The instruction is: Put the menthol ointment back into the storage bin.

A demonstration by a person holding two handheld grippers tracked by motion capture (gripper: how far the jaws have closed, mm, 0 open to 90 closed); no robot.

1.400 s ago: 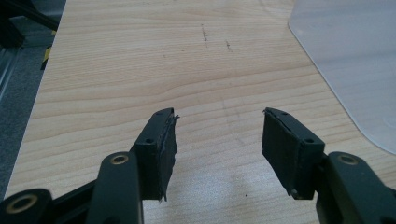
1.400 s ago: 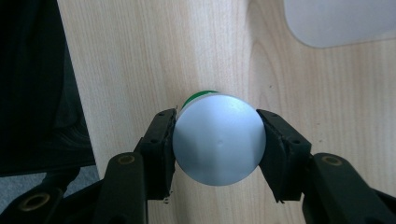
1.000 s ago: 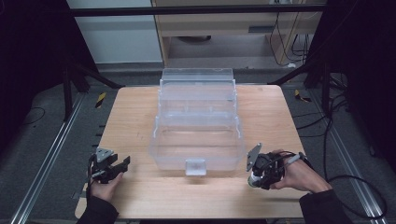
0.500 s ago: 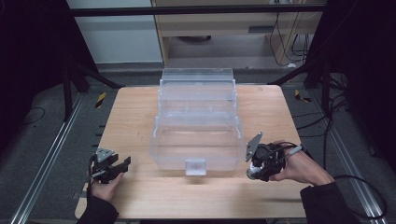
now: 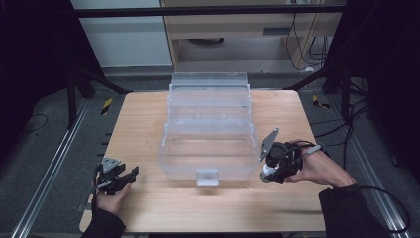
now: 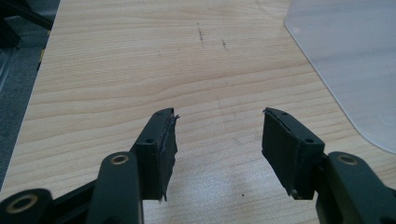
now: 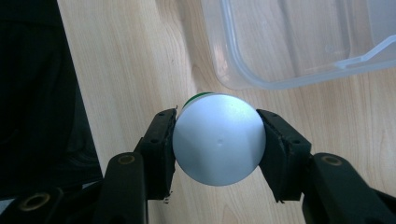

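Clear plastic tiered box (image 5: 208, 131) stands open mid-table (image 5: 143, 111), directly between the two grippers; floor rails and cables surround the table. Right gripper (image 7: 217, 140) is clamped on a silver-topped, green-edged cylinder (image 7: 218, 138), possibly a small can, beside the box's right front corner. It has moved in toward the box; left gripper (image 6: 217, 140), jaws apart, is unchanged.

1. My left gripper (image 5: 119, 177) sits at the lower left of the high view, its fingers (image 6: 161, 147) spread wide with nothing between them.
2. My right gripper (image 5: 270, 171) sits at the lower right, fingers (image 7: 159, 144) clamped on a round white-capped object, my hand (image 5: 317, 168) wrapped behind it.
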